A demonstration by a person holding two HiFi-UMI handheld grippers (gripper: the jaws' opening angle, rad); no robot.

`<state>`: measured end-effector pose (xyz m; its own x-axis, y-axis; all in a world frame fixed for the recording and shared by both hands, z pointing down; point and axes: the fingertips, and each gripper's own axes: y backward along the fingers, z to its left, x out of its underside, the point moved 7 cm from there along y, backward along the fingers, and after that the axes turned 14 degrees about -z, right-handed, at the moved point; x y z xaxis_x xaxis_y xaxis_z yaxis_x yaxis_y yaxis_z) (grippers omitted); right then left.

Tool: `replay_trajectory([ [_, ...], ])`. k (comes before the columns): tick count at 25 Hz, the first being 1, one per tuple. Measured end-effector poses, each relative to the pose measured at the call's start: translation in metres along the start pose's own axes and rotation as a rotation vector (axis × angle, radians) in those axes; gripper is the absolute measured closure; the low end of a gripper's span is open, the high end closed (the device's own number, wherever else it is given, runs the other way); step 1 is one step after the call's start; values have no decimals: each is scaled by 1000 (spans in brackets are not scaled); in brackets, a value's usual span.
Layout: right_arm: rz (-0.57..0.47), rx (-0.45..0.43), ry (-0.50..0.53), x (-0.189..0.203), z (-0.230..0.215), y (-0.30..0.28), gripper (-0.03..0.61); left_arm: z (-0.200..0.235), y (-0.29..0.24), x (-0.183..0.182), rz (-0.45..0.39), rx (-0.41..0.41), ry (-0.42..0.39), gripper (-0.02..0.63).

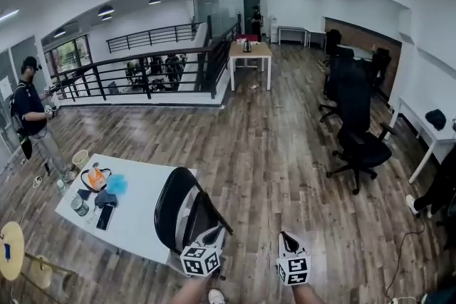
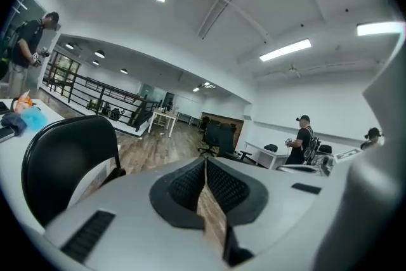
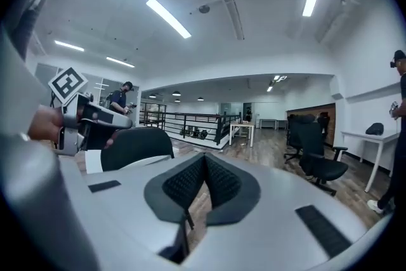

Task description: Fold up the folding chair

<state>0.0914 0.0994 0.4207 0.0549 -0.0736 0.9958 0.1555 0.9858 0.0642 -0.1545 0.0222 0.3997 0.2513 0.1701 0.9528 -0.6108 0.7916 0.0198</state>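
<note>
two grippers (image 1: pixel 214 233) (image 1: pixel 286 237) level, jaws together

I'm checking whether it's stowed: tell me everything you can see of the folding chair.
The folding chair has a rounded, glossy black back on a thin dark frame, with a pale panel showing behind. It seems folded nearly flat, upright on the wood floor beside the white table; whether it leans there is unclear. The left gripper and right gripper, both shut, hold nothing.
</note>
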Motion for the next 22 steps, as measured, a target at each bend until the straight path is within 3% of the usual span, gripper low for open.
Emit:
replay_trajectory([
  [5, -66, 70, -23, -6, -21, 69, 565, -64, 24, 23, -4, 20, -60, 598],
  [9, -115, 79, -83, -22, -20, 104, 565, -91, 47, 31, 4, 13, -44, 598],
  [16, -119, 77, -23, -30, -18, 145, 565, -137, 79, 34, -36, -3, -175, 598],
  [22, -124, 71, 12, -32, -14, 162, 565, -147, 94, 41, -27, -5, -175, 598],
])
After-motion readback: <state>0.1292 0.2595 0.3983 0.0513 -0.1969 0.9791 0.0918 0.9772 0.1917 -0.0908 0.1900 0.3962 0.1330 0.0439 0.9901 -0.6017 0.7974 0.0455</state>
